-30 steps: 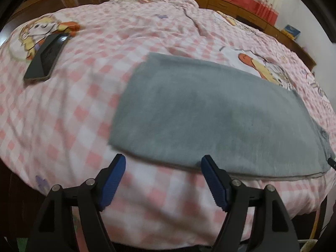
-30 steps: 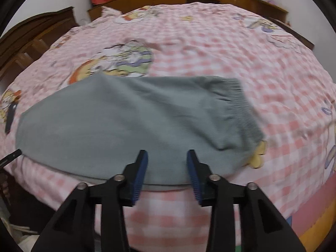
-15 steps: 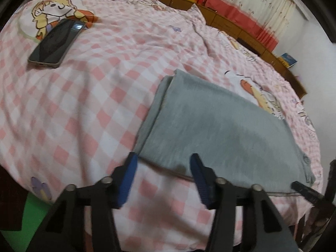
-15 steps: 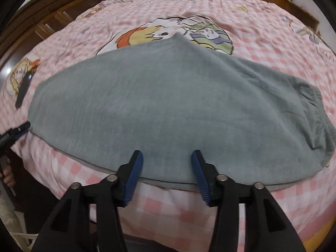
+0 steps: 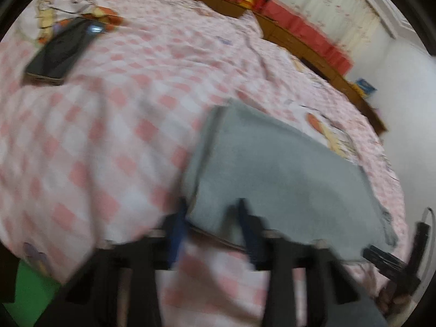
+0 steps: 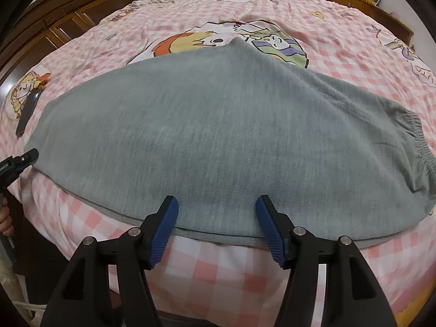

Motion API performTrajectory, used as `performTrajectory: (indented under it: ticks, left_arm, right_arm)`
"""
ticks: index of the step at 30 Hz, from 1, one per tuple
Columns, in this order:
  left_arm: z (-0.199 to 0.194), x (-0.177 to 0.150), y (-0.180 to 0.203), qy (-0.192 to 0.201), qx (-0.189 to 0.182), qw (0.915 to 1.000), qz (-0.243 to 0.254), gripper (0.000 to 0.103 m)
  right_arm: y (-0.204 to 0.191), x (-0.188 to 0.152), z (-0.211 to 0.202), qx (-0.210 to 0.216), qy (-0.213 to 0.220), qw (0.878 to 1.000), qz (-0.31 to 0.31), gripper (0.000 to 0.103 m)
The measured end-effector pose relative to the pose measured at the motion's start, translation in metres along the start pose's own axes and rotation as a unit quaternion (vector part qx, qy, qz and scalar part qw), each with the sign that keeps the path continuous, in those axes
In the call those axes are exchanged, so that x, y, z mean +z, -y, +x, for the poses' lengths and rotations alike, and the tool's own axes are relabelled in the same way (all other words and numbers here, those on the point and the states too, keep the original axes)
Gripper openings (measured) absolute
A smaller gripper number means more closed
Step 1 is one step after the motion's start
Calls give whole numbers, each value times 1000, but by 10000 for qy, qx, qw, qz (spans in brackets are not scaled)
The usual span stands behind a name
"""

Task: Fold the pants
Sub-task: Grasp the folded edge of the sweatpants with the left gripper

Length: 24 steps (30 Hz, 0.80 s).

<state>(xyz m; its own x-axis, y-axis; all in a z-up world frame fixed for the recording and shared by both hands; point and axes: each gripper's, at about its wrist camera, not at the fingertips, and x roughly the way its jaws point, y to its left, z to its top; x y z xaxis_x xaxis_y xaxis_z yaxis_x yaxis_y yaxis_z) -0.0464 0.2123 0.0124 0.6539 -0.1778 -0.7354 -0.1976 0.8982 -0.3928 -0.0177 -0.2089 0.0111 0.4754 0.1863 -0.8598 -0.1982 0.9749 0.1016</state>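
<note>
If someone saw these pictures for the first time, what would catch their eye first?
Most likely the grey pants, spread flat across the near side of the pink checked bedspread, waistband to the right. Next, the open right gripper with blue pads at the pants' near edge. A dark phone lies on the bedspread, away to the left.

No readable text, labels or numbers anywhere in view.

Left wrist view is strongly motion-blurred, esp. the left gripper (image 5: 211,224) and the near edge of the bed (image 5: 109,141). Right wrist view is sharp, w/ soft even indoor light and a faint shadow under the right gripper (image 6: 216,218). Both show fisheye bending and dark corners.
</note>
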Motion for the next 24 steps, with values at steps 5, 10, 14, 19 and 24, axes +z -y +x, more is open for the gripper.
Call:
performTrajectory:
  ticks: [5, 10, 14, 19, 24]
  left_arm:
    - [3, -6, 19, 24, 302, 9985, 447, 15]
    - [10, -3, -1, 236, 221, 9982, -514, 46]
    - [16, 3, -1, 281, 219, 9965, -761, 48]
    - [8, 11, 14, 272, 291, 9984, -390, 9]
    - [-20, 16, 39, 442, -125, 9989, -125, 8]
  right_arm:
    - [2, -1, 0, 41, 41, 10000, 10, 62]
    - [2, -2, 0, 60, 102, 9999, 16, 64]
    - [2, -2, 0, 122, 130, 9998, 93, 65]
    - [7, -2, -6, 320, 167, 9990, 272, 64]
    - [17, -4, -20, 725, 313, 9954, 541, 57]
